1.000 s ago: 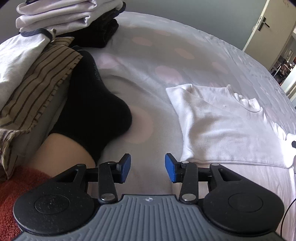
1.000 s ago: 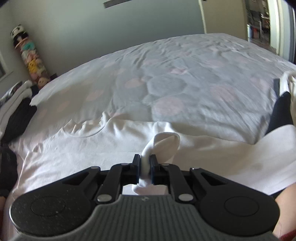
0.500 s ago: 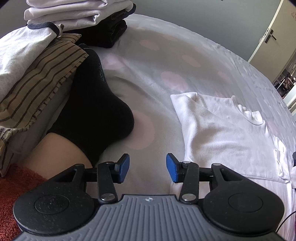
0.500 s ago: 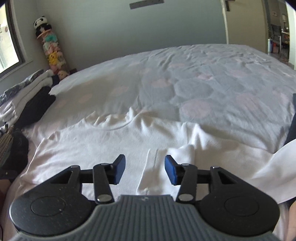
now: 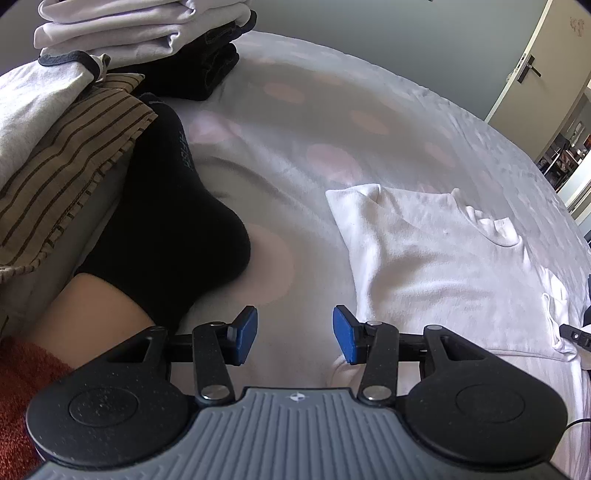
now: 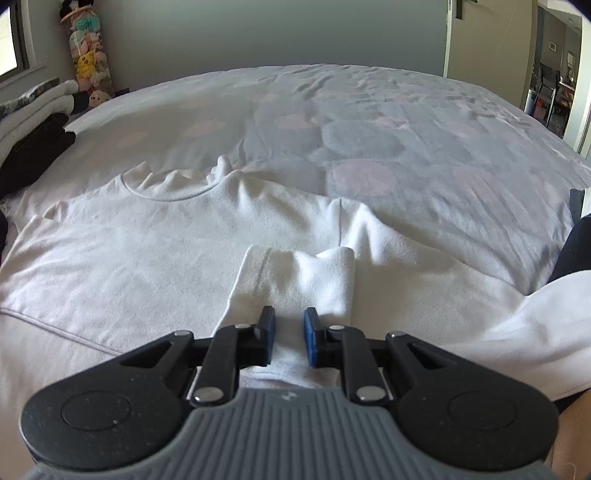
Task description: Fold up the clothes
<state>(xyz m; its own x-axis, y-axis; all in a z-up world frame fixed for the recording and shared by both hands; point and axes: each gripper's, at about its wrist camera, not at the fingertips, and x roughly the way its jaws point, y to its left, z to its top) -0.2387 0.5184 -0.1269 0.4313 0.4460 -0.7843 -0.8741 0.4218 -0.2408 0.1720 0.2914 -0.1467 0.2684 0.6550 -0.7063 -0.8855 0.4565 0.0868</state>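
White T-shirt lies flat mid-frame on the bedspread, right sleeve turned inward; right gripper half-closed over the sleeve, left gripper wide, empty; likely next: fold the opposite side.

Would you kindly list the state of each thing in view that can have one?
Left gripper: open, empty.
Right gripper: open, narrow gap, over the sleeve.
White shirt: flat on the bed, partly folded.
Sleeve: folded onto the shirt.
Clothes stack: folded.
Door: open.
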